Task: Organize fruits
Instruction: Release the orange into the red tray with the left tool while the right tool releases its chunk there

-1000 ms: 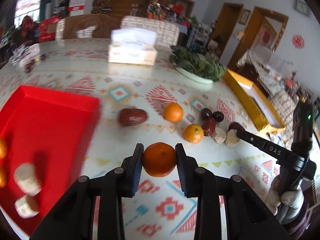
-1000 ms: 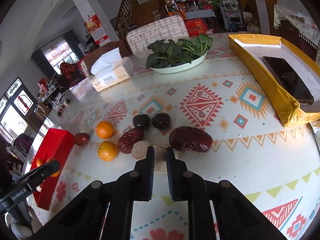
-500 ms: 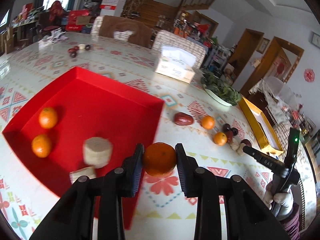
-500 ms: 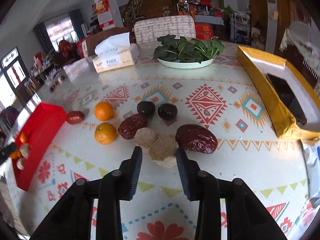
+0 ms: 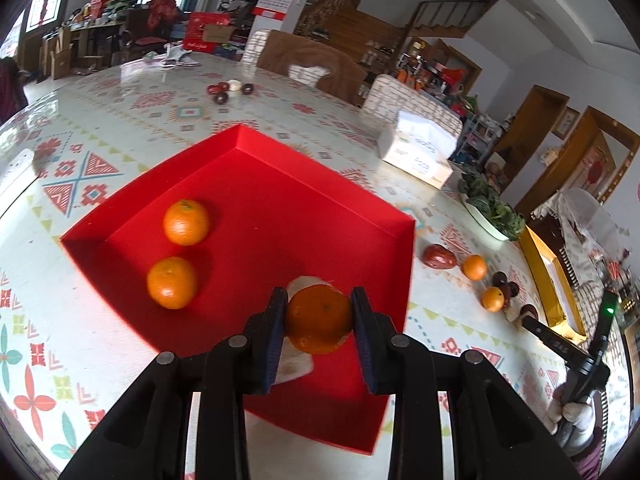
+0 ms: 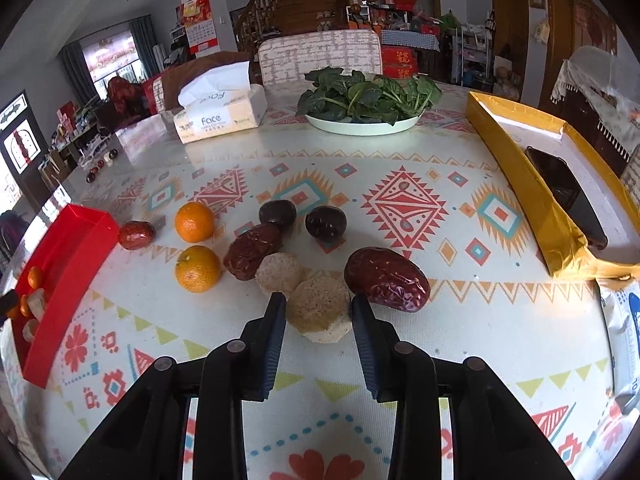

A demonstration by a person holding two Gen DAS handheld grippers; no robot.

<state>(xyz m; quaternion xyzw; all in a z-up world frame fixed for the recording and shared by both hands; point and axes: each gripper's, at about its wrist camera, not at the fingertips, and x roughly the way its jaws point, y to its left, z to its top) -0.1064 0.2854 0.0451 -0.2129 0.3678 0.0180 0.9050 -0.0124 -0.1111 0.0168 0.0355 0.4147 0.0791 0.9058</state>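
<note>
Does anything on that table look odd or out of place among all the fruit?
One thing stands out: a dark phone lies inside the yellow box at the table's right edge, nowhere near the fruit. Otherwise nothing looks spilled or damaged. The left gripper holds an orange above the red tray.

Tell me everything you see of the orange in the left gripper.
The orange is small, round and bright, with dimpled peel and a tiny dark dot facing the camera. The left gripper is shut on it, one pad on each side. It hangs over the red tray, in front of a pale round piece, apart from the two oranges lying there.
</note>
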